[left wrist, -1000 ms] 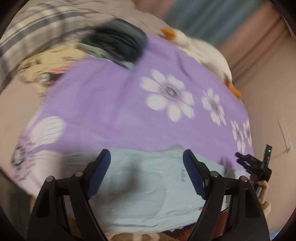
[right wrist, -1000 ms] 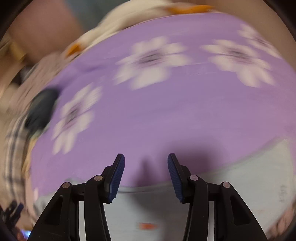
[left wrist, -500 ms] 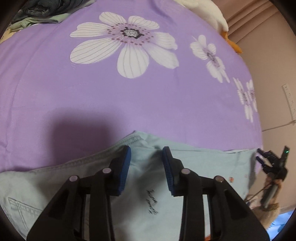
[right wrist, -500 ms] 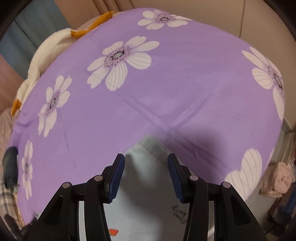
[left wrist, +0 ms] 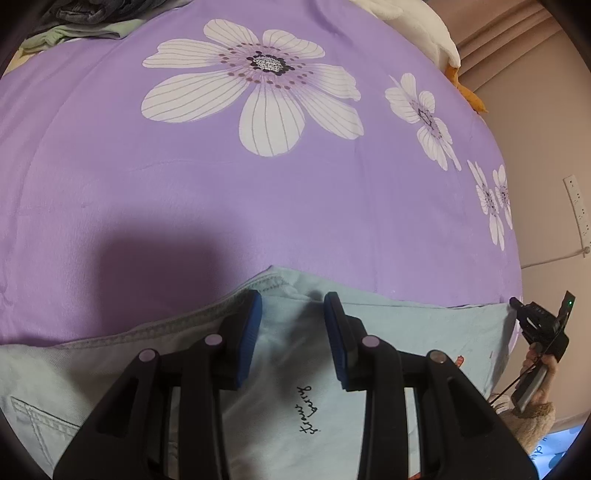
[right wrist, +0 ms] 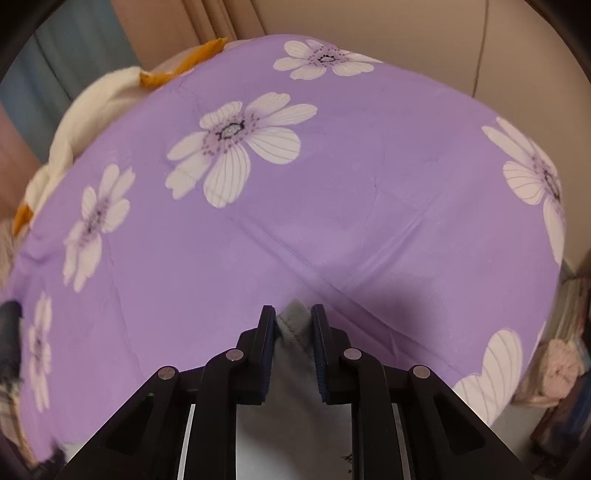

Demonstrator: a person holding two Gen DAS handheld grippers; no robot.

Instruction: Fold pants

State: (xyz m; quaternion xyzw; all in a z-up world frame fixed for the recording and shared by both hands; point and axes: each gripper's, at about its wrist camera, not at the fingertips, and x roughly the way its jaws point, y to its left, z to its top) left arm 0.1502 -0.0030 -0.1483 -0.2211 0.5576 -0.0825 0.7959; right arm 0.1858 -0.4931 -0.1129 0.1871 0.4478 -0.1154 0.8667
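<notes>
Pale blue pants (left wrist: 295, 391) lie flat along the near edge of a purple flowered bedspread (left wrist: 258, 192). They carry black script lettering and a stitched pocket at the left. My left gripper (left wrist: 292, 308) sits over the upper hem of the pants, its jaws partly closed with cloth between the blue pads (left wrist: 251, 325), a gap still showing. My right gripper (right wrist: 293, 325) is shut on a bunched corner of the pants (right wrist: 295, 332). The right gripper also shows at the far right of the left wrist view (left wrist: 537, 325).
A pile of dark and green clothes (left wrist: 85, 18) lies at the far left of the bed. A white plush toy with orange parts (left wrist: 436, 37) lies along the far edge. A wall with a power strip (left wrist: 576, 206) runs on the right.
Both grippers dropped onto the pants. The right gripper closed on the corner of the cloth. The left gripper's jaws went from wide open to narrow, and it stayed over the hem.
</notes>
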